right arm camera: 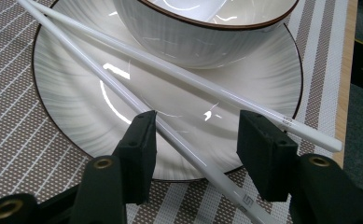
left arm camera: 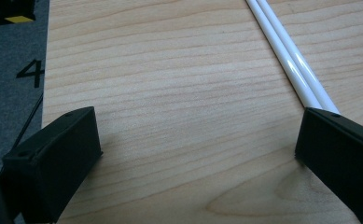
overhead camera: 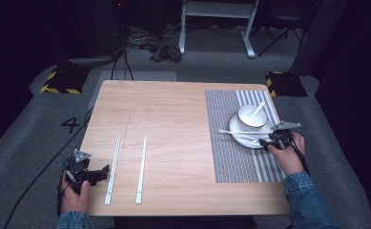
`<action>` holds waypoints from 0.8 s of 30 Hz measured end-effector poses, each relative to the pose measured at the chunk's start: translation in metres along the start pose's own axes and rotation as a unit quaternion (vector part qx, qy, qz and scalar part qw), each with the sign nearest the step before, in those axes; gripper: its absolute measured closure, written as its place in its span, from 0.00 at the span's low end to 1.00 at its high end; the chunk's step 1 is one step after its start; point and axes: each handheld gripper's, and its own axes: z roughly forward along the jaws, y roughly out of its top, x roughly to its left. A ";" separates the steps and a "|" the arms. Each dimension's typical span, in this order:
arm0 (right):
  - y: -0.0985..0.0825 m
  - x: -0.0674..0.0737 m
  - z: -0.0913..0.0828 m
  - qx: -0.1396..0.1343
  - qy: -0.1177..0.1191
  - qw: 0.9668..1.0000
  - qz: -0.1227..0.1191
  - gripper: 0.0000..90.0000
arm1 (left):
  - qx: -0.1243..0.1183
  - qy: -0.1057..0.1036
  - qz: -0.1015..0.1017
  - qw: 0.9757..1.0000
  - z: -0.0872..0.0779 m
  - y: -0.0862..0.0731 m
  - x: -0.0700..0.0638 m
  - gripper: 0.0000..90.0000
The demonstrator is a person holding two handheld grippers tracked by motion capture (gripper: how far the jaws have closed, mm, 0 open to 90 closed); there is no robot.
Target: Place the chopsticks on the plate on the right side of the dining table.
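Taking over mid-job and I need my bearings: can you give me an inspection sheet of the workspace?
Surface: wooden table, striped placemat on its right part.
Job's things: plate with bowl on the placemat, spoon in the bowl; white chopsticks lie across the plate; two more chopstick sets lie on bare wood at left.
Clutter: nothing seen.
Grippers: right tool open, one chopstick between its jaws, not pinched; left tool open, low over the wood, beside the leftmost set.
Cables: left tool's cable trails over the floor; loose floor cables beyond the table.
Surroundings: grey carpet, striped blocks, white frame.
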 end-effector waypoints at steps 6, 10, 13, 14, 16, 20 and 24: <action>-0.001 -0.001 0.000 0.000 -0.007 1.000 -0.004 0.52 | 0.000 0.000 0.000 1.000 0.000 0.000 0.000 0.00; -0.001 0.001 -0.002 0.000 -0.006 1.000 -0.007 0.52 | 0.000 0.000 0.000 1.000 0.000 0.000 0.000 0.00; -0.002 0.003 -0.003 -0.001 -0.006 1.000 -0.009 0.52 | 0.000 0.000 0.000 1.000 0.000 0.000 0.000 0.00; -0.002 0.003 -0.003 -0.001 -0.007 1.000 -0.009 0.52 | 0.000 0.000 0.000 1.000 0.000 0.000 0.000 0.00; -0.002 0.002 -0.003 -0.001 -0.007 1.000 -0.009 0.52 | 0.000 0.000 0.000 1.000 0.000 0.000 0.000 0.00; -0.002 0.001 -0.001 0.002 -0.008 1.000 -0.008 0.52 | 0.000 0.000 0.000 1.000 0.000 0.000 0.000 0.00; -0.001 -0.003 0.001 0.003 -0.013 1.000 -0.008 0.53 | 0.000 0.000 0.000 1.000 0.000 0.000 0.000 0.00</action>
